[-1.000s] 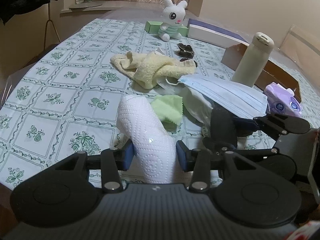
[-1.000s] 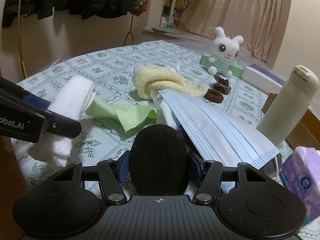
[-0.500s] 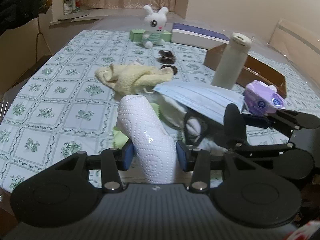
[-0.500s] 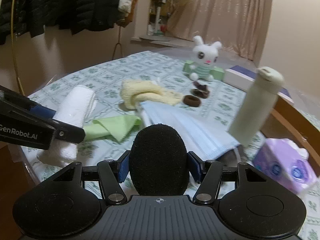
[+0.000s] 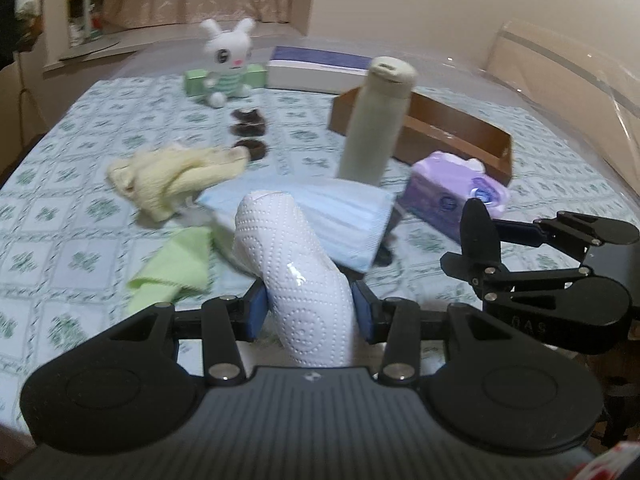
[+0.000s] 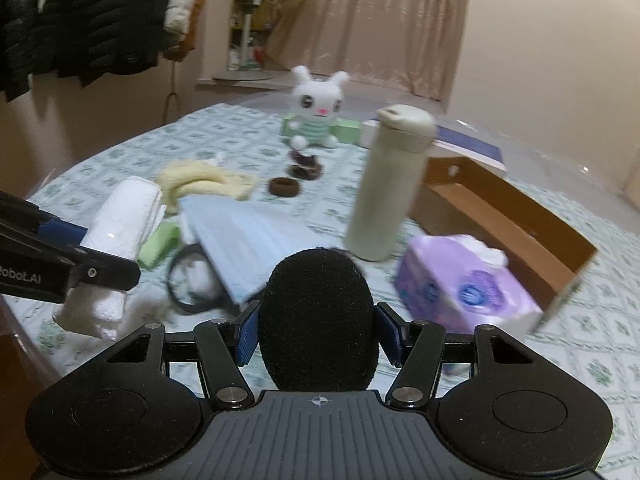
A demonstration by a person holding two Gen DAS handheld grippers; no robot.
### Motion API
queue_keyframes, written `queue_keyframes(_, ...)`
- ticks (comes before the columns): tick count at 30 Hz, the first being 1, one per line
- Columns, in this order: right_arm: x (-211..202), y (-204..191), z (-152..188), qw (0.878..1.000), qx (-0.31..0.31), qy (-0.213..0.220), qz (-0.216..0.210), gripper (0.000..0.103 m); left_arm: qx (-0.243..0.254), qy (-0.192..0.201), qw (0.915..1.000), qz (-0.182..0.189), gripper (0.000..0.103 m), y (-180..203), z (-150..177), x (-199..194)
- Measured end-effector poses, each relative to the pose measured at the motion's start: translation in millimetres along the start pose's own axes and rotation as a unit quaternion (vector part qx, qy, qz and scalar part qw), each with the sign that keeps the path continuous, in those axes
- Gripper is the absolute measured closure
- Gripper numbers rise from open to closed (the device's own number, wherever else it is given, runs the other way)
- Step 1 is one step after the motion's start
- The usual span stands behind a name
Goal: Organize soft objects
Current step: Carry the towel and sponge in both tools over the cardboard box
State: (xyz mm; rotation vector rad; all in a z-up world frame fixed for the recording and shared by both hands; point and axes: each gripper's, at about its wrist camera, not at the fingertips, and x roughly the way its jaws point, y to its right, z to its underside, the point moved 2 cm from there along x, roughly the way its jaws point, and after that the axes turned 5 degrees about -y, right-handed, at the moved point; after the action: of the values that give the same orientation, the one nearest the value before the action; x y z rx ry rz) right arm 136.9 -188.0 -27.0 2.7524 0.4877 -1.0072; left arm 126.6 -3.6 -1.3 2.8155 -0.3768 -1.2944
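Gripping a white paper towel roll (image 5: pixel 296 276), your left gripper (image 5: pixel 310 312) has its blue pads pressed against the roll's sides, so the jaws are closed only as far as the roll allows. The roll sticks up and forward out of the jaws, lifted off the table (image 5: pixel 60 208). Your right gripper (image 6: pixel 316 332) is clamped the same way on a black foam pad (image 6: pixel 318 320), an oval piece that stands upright between the two pads and hides the gap between them.

From the left wrist view, your right gripper (image 5: pixel 480 240) shows at the right edge, with the black pad seen edge-on. From the right wrist view, your left gripper and its roll (image 6: pixel 120 232) sit at the left edge.

On the floral tablecloth beyond both claws lie the other soft things: a blue face mask (image 5: pixel 320 216) in the middle, a green cloth (image 5: pixel 176 264) near left of it, and a yellow towel (image 5: pixel 176 176) farther left. Dark hair ties (image 5: pixel 250 128) lie farther back, and a white plush rabbit (image 5: pixel 228 64) sits at the far side. A cream bottle (image 5: pixel 376 128) stands upright just beyond the mask, a purple tissue pack (image 5: pixel 456 192) lies right of it, and a brown cardboard tray (image 5: pixel 460 136) sits behind the pack.
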Motion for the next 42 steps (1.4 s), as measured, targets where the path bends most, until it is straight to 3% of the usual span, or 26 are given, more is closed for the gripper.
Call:
queue_keyframes(16, -18.3, 69.5, -0.8, 0.998, 0.047, 0.007, 0.041, 0.044, 0.056, -0.006, 0.9969, 0.055, 0.062, 60.4, -40.6, 34.5)
queue_keyframes(29, -3.3, 182.9, -27.8, 0.993, 0.1, 0.009, 0.06, 0.044, 0.125, -0.003, 0.986, 0.111, 0.062, 130.9, -111.3, 92.5)
queue_keyframes(42, 32.6, 282.7, -61.8, 0.986, 0.158, 0.015, 0.054, 0.044, 0.118, 0.01, 0.9855, 0.121, 0.062, 175.9, -184.9, 152.8)
